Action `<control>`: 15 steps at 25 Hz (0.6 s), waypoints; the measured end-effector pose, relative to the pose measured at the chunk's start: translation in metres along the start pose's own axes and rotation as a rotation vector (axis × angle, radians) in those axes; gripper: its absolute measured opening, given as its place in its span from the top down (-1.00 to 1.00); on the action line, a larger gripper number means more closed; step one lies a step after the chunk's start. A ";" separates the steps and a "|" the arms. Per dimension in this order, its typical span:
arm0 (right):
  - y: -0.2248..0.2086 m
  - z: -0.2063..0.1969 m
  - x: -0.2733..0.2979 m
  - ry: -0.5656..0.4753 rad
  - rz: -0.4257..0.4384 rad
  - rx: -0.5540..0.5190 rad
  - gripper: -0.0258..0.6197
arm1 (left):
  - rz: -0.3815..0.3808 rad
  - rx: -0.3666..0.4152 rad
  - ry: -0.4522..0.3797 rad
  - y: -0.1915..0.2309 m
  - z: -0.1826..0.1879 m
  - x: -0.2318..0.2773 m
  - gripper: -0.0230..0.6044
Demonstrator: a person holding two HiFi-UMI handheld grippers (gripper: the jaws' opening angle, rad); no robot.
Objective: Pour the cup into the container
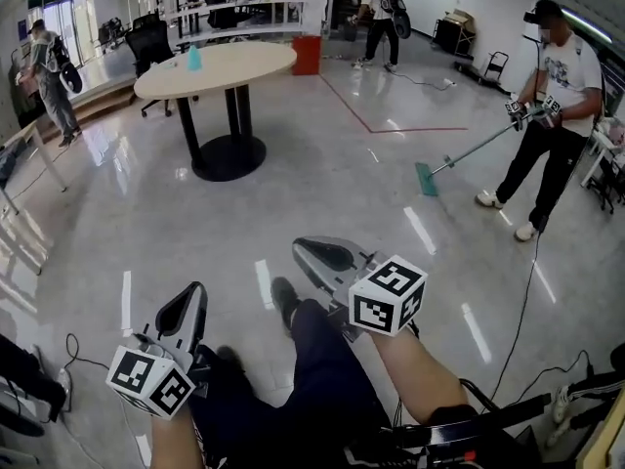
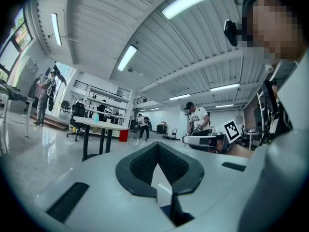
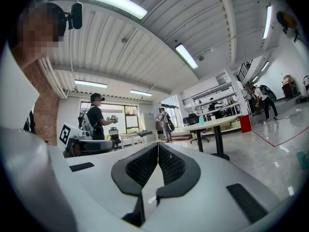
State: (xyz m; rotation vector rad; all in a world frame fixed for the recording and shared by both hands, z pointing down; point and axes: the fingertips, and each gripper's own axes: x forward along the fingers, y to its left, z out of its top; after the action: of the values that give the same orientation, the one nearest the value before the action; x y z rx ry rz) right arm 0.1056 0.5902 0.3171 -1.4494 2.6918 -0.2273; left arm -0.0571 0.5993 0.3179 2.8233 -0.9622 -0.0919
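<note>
Ahead of both sets of fingers, well apart from them, stands one round counter (image 1: 234, 68) carrying one small teal vessel (image 1: 194, 59), too small to tell whether it is the cup. I hold two grippers low over my legs, the left gripper (image 1: 187, 309) and the right gripper (image 1: 317, 254). Each has its fingers pressed together with nothing between them. From the fingertips to the counter's foot runs bare glossy floor (image 1: 322, 164), wide and open. Right of my right fingers one person (image 1: 562, 86) holds one mop (image 1: 427, 179), and one black cable (image 1: 522, 311) crosses the floor nearer me. Two more people stand farther off, one far left (image 1: 44, 66) and one beyond the counter (image 1: 379, 18).
</note>
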 end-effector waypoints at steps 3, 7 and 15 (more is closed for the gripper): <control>-0.002 0.006 -0.009 -0.011 -0.023 0.001 0.90 | -0.005 0.003 -0.009 -0.006 0.004 0.001 0.95; -0.002 0.019 -0.006 -0.025 -0.049 -0.013 0.90 | 0.002 0.007 -0.019 0.003 0.014 0.000 0.95; 0.002 0.012 0.007 0.002 -0.033 -0.064 0.91 | 0.014 0.005 -0.027 0.017 0.013 0.003 0.95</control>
State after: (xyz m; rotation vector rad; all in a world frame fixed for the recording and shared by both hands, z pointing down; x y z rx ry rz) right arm 0.1017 0.5847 0.3048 -1.5128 2.7024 -0.1461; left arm -0.0664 0.5821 0.3081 2.8268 -0.9891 -0.1264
